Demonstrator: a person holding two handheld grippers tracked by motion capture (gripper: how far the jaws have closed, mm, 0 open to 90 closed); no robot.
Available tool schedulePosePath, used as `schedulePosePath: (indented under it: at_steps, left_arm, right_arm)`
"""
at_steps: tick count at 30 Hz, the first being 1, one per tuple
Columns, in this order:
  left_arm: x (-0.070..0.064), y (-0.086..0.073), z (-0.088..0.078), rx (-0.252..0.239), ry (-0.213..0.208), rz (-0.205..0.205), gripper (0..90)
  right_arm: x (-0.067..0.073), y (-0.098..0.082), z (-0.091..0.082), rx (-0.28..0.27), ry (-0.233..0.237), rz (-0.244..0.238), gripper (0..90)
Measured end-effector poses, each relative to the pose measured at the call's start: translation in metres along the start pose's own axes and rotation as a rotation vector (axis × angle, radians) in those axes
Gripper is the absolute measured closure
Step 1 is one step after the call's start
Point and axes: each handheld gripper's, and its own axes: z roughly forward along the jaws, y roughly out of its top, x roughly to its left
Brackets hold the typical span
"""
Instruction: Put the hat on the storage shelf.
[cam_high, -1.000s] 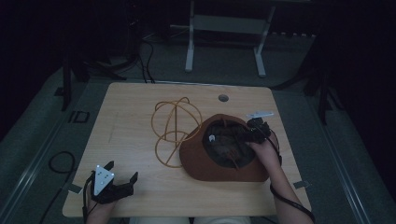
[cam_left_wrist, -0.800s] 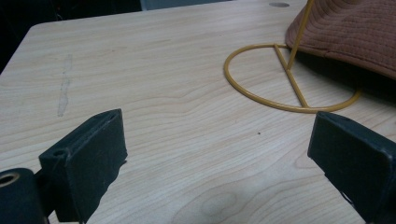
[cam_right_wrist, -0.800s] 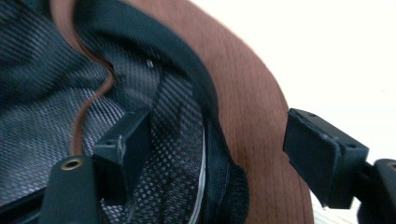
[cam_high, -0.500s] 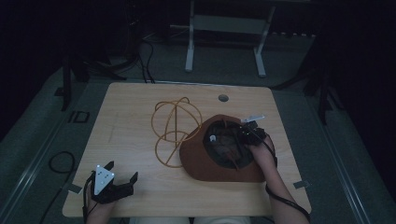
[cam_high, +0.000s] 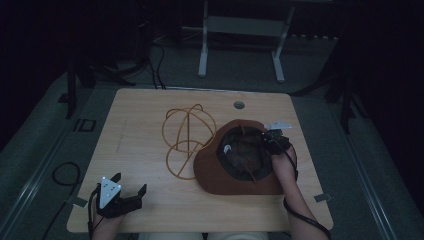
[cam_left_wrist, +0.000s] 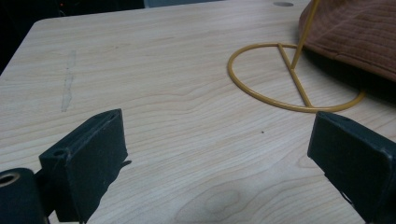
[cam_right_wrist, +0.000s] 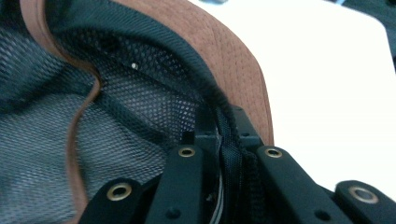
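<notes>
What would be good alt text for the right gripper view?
The right tool is shut on the inner band of a brown hat, which lies upside down with its black mesh lining showing. A thin brown cord runs down across the lining, and pale table lies beyond the brim.

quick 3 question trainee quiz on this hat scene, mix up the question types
1. True or false: the right gripper is shut on the rim of the brown hat.
2. What lies beside the hat on the wooden table? A) a yellow wire hat stand B) a blue mug C) a folded towel
3. Fill in: the left gripper has its jaws ____, with nothing between them.

Key: 1 true; 2 A; 3 open
</notes>
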Motion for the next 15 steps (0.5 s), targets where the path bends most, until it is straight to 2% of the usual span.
schedulePosePath:
  at_steps: [8, 12, 15]
  left_arm:
    - [0.001, 0.001, -0.001, 0.001, 0.001, -0.016, 5.0]
    - [-0.002, 0.005, -0.002, 0.011, -0.011, -0.016, 5.1]
    - [-0.004, 0.010, -0.006, -0.005, -0.013, -0.017, 5.1]
  right_arm:
    - [-0.009, 0.009, -0.032, -0.120, 0.063, 0.090, 85.1]
    - [-0.015, 0.009, -0.047, -0.192, 0.141, 0.154, 85.0]
    - [-0.018, 0.009, -0.059, -0.238, 0.153, 0.186, 85.0]
